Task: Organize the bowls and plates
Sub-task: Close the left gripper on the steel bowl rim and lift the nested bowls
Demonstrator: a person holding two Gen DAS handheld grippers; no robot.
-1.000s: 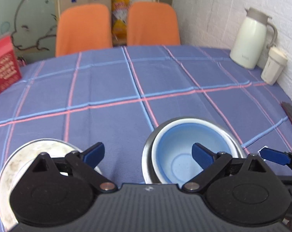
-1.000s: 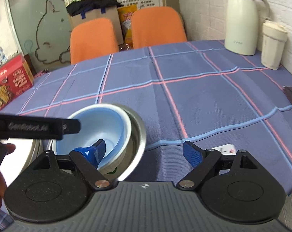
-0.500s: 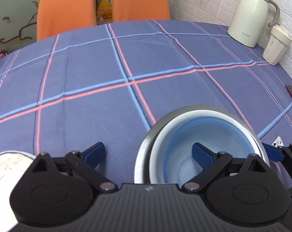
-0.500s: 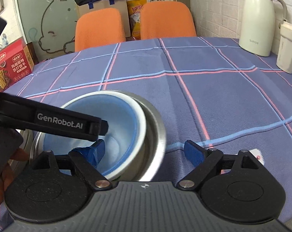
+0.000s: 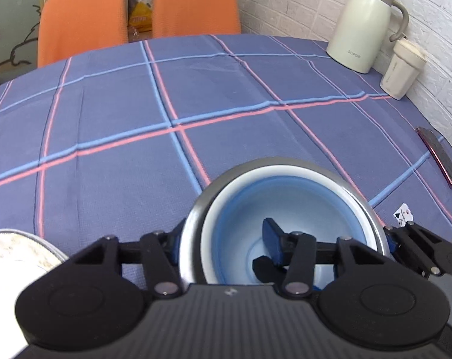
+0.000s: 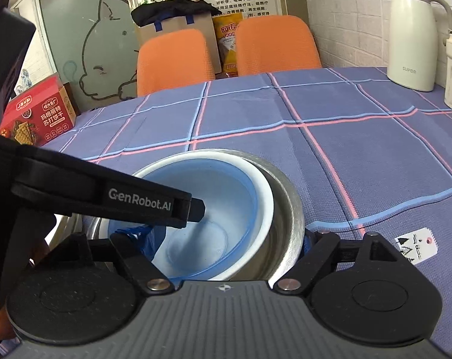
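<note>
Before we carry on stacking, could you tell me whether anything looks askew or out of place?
Yes: the blue bowl and white bowl sit off-centre in the steel bowl, crowded to one side. A phone lies near the table edge.

Three nested bowls (image 5: 285, 209), one plate (image 5: 13, 248), two chairs (image 5: 82, 15), one jug (image 5: 363, 27), one cup (image 5: 402, 71), one phone (image 5: 438, 155), one red box (image 6: 37, 113).

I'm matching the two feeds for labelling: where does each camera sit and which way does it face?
Left wrist: on the left hand-held gripper, facing across the table toward the orange chairs; its fingers straddle the nested bowls' left rim.
Right wrist: on the right hand-held gripper, same heading; its fingers straddle the right rim.
Shared: bowls, chairs, kettle.
</note>
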